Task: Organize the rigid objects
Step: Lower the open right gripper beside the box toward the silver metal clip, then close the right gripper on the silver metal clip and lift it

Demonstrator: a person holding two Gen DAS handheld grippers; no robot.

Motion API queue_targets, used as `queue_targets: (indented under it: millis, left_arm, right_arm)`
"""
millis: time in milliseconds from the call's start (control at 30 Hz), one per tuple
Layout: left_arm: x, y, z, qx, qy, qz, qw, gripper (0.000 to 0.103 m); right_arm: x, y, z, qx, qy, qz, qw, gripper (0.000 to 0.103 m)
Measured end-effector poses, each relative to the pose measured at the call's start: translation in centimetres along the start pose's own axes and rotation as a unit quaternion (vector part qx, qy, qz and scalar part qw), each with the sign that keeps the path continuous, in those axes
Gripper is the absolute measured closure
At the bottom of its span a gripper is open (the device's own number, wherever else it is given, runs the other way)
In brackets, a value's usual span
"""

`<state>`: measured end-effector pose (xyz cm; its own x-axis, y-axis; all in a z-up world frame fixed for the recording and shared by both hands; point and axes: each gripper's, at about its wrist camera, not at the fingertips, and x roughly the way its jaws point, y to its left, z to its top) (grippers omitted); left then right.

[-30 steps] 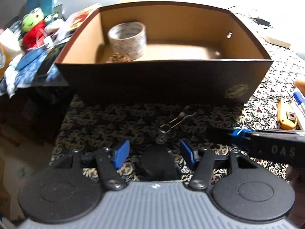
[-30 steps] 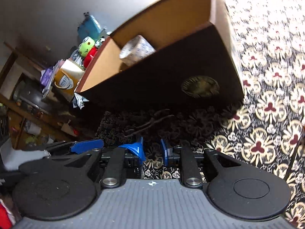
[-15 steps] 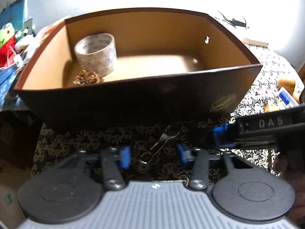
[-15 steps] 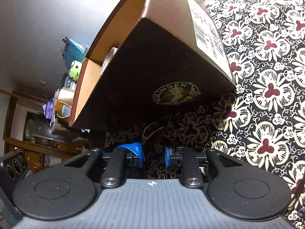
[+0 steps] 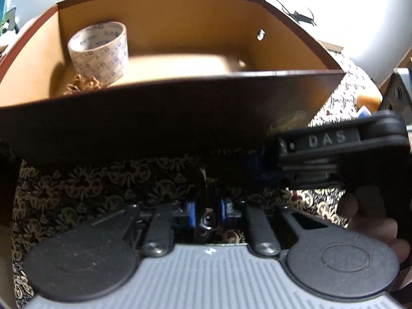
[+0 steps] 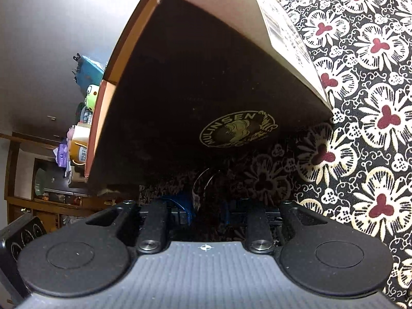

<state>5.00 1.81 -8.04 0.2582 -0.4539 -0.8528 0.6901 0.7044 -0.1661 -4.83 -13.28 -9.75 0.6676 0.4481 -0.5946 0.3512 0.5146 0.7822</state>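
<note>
The left gripper point(image 5: 208, 209) has its blue fingers point(image 5: 190, 209) pinched on a small metal clip point(image 5: 208, 206), low over the floral cloth point(image 5: 77, 188) just before the brown box point(image 5: 154, 118). The right gripper point(image 6: 208, 212) sits beside it, fingers slightly apart; the clip's wire loop point(image 6: 203, 182) lies just ahead of them.
</note>
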Motion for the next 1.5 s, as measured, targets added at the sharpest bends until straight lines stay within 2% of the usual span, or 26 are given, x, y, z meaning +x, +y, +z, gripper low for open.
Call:
queue_targets:
  millis: [267,633,867,967,1133,1267,1333,1400,1500]
  left_arm:
    - [0.4,0.6,0.3,-0.013,0.01,-0.016,0.9997,0.088]
    - [1.0,-0.3,1.1,0.004,0.034,0.011,0.9994,0.088]
    - [1.5,-0.8,1.4,0.005,0.043,0.028,0.9986,0.088]
    - [1.6,-1.3,1.4,0.011,0.043,0.037,0.9983,0.08]
    - [2.0,-1.8,1.4,0.014,0.045,0.046,0.9978,0.079]
    - [2.2,-1.8,1.4,0.012,0.047,0.046,0.9977,0.059]
    - [2.2,-1.9,1.4,0.014,0.047,0.049,0.9976,0.059]
    - [2.3,-2.1,1.3,0.016,0.047,0.05,0.9975,0.066]
    - [2.4,-2.2,1.4,0.017,0.047,0.054,0.9973,0.072]
  right_arm:
    - [0.7,1.6,-0.6,-0.023,-0.003,-0.011,1.0,0.096]
    - [1.7,2.2,-1.2,-0.029,-0.009,-0.011,0.999,0.096]
    - [1.9,2.8,-1.4,-0.064,-0.006,-0.016,0.998,0.096]
    - [2.3,3.2,-1.4,-0.078,-0.004,-0.015,0.997,0.096]
    - [2.6,2.9,-1.3,-0.075,-0.003,-0.004,0.997,0.097]
    - [2.5,1.7,-1.0,-0.044,0.002,0.013,0.999,0.102]
    - [2.5,1.5,-0.9,-0.041,0.004,0.018,0.999,0.102]
    - [2.4,1.5,-1.0,-0.048,0.003,0.017,0.999,0.103]
    - [2.4,2.0,-1.1,-0.061,0.002,0.011,0.998,0.103]
